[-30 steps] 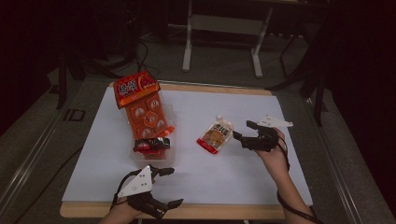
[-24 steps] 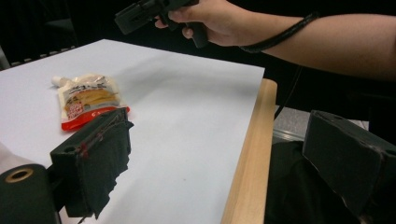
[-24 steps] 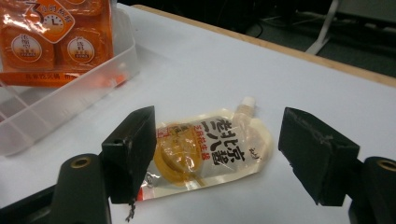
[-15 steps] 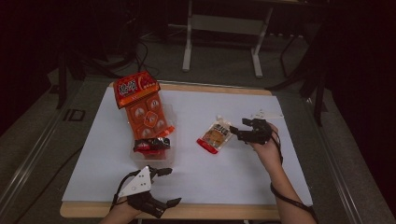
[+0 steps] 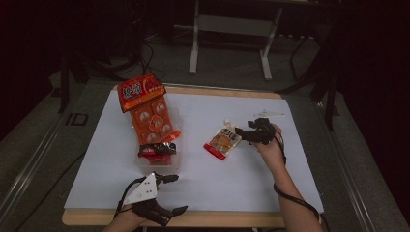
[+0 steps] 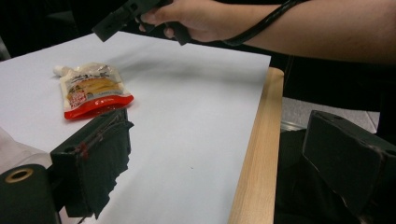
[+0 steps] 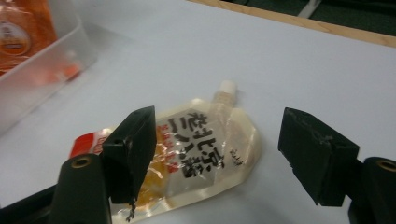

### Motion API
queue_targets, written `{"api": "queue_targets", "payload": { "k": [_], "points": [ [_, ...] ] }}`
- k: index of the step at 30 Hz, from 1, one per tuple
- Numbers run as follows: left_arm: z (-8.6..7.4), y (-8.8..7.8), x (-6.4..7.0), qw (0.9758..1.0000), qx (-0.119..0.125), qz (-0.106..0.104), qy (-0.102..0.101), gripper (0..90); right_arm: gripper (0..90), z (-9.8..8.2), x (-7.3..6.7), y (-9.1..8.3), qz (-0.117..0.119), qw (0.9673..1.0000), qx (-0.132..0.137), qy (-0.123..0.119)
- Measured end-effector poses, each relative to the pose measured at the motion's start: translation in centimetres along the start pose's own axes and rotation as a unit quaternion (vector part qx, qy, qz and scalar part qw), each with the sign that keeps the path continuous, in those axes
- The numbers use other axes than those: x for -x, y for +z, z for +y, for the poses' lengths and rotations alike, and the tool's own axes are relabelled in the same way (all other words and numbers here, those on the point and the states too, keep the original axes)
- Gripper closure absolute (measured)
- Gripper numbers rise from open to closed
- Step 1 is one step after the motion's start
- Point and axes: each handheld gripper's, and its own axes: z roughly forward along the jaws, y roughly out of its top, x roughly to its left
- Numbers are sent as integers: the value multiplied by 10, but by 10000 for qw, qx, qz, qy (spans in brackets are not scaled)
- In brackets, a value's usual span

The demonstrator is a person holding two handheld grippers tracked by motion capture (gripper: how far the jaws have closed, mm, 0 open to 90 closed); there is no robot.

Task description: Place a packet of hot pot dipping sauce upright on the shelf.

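A spouted pouch (image 5: pixel 222 142) with a red bottom edge lies flat on the white sheet, right of centre. My right gripper (image 5: pixel 240 135) is just right of it, jaws open and pointing at it. In the right gripper view the pouch (image 7: pixel 201 154) lies below and between the open jaws of my right gripper (image 7: pixel 219 140), and the pads are clear of it. My left gripper (image 5: pixel 175 194) rests near the table's front edge, open with nothing between its jaws. The left gripper view shows my left gripper (image 6: pixel 219 154), the pouch (image 6: pixel 93 88) farther off, and the right gripper (image 6: pixel 126 18) in a hand above it.
A clear plastic tray (image 5: pixel 142 166) left of centre holds orange snack packs (image 5: pixel 152 121), one leaning out over its far end. The tray (image 7: pixel 60 56) shows beside the pouch. The wooden table edge (image 6: pixel 259 154) runs along the front. Metal stand legs (image 5: pixel 196 48) stand beyond the table.
The right gripper has moved left and slightly down, up to the pouch. The left gripper, pouch and tray have stayed put.
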Motion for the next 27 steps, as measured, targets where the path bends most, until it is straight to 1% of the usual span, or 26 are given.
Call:
{"api": "queue_targets", "payload": {
  "k": [2,5,6,7,8,12,14,15,17,19,21,24,27],
  "points": [
    [0,0,0,10000,-8,-2,26,82,278,-1,2,5,-58,9999,-83,6],
    [-1,1,0,10000,-52,-6,37,82,278,-4,7,12,-147,9997,-182,105],
    [-1,1,0,10000,-73,-20,26,82,281,-5,8,15,-152,9996,-204,137],
    [-1,1,0,9999,-95,-28,39,82,304,-6,9,17,-150,9995,-232,145],
    [-1,2,1,9999,-98,-30,52,82,306,-7,10,19,-158,9994,-276,163],
    [-1,2,1,9999,-91,-62,38,82,326,-10,10,26,-117,9993,-313,162],
    [-1,3,1,9999,-96,-55,22,82,359,-11,11,28,-126,9992,-331,165],
    [-1,3,1,9999,-96,-55,22,82,359,-11,11,28,-126,9992,-331,165],
    [-1,2,2,9999,-118,-44,54,82,401,-14,14,33,-142,9991,-368,177],
    [-1,2,1,10000,-81,-54,20,82,413,-16,15,35,-111,9989,-375,240],
    [-1,2,1,9999,-93,-47,25,82,429,-17,17,39,-131,9988,-420,216],
    [-2,3,1,9999,-127,-60,-3,82,451,-19,18,44,-101,9986,-444,270],
    [-3,3,2,9999,-118,-95,-28,82,468,-21,18,50,-173,9981,-556,220]
  ]
}}
